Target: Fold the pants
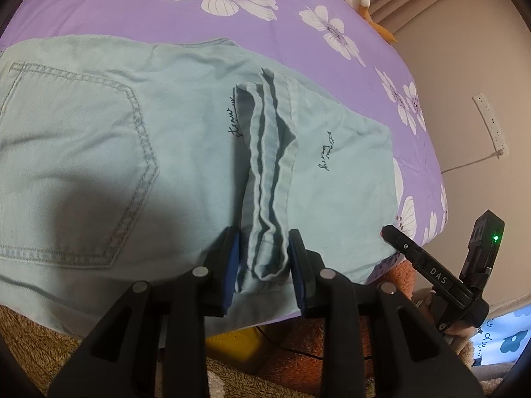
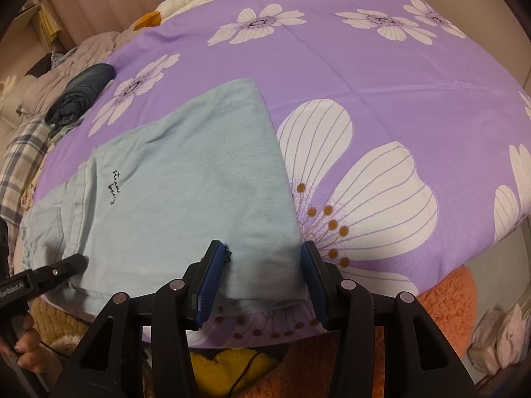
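Left wrist view: the left gripper [image 1: 264, 258] sits at the near edge of the bed [image 1: 139, 6], its jaws set narrowly on either side of the hem ridge [image 1: 270, 179] of the pants [image 1: 99, 152]; the blue pads [image 1: 232, 262] appear to touch the cloth, but a firm clamp cannot be confirmed. The pants lie flat on the purple floral cover, pale mint denim, with a stitched back pocket [image 1: 76, 162] at left and small black script [image 1: 234, 122] beside the doubled hem. To do this step well, close on all hem layers together, lift low and carry both sides evenly so the fold line stays straight. The right gripper [image 1: 428, 265] shows at right of this view. Right wrist view: the right gripper [image 2: 262, 278] has its jaws wide, straddling the near corner of the folded leg panel [image 2: 199, 192] without gripping it. The panel lies smooth, its right edge straight against the large white flower [image 2: 358, 179]. Take the corner through every layer before lifting. A dark rolled garment [image 2: 83, 93] lies well apart at far left, and the left gripper [image 2: 56, 270] shows at the left edge
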Available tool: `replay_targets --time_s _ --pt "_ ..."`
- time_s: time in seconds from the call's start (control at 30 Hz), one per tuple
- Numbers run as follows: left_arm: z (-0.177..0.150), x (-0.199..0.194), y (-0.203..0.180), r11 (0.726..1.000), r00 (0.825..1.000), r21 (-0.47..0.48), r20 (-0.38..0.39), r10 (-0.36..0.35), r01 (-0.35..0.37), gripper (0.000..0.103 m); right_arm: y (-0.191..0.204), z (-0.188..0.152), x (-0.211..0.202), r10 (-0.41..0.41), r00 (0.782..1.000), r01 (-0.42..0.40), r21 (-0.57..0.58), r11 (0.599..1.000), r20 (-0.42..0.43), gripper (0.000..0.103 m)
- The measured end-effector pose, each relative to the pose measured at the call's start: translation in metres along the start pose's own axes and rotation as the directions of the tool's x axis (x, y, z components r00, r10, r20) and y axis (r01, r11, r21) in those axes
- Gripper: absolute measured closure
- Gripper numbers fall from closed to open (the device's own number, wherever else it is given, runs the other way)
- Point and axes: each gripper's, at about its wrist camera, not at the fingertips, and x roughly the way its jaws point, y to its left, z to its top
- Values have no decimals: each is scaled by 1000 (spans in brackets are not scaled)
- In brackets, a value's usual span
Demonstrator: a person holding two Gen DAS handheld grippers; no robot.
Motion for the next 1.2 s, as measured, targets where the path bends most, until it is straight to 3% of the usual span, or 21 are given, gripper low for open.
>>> replay_targets --time_s 0.1,0.2,0.33,0.43,0.57,0.73,0.8,0.83,0.93,1.1,1.2 --pt "-1 -4 0 1000 1000 -3 -2 4 -4 74 0 0 0 5 1000 -5 5 1000 1 55" --pt "-2 -12 -2 1000 1000 -4 6 12 -12 65 0 0 0 6 1000 -6 3 1000 -2 55" --pt "-2 -34 -3 998 994 6 87 60 -61 45 0 2 -1 8 1000 -8 3 1000 -7 55" --pt "-2 -54 0 996 982 5 168 91 -94 30 -1 2 -1 12 1000 -12 10 1000 -8 55" --pt "-4 -80 6 985 949 -3 266 167 -173 15 4 4 -3 -7 1000 7 2 1000 -11 55" --pt "-8 -106 28 976 920 -78 324 219 -205 11 4 9 -7 -7 1000 7 10 1000 -6 54" --pt "-9 -117 38 971 908 -119 346 235 -206 11 5 12 -10 -7 1000 7 13 1000 8 33" --pt "-9 -122 43 967 902 -139 352 249 -213 11 8 15 -15 -10 999 10 5 1000 31 29" --pt "-8 -132 52 954 885 -184 364 290 -237 10 19 21 -28 -14 995 18 -35 999 102 25" --pt "-11 -143 66 933 864 -249 371 341 -261 7 39 36 -44 41 984 -23 -102 994 173 8" --pt "-12 -148 75 916 851 -288 368 374 -279 5 53 43 -50 65 976 -36 -135 990 210 6"
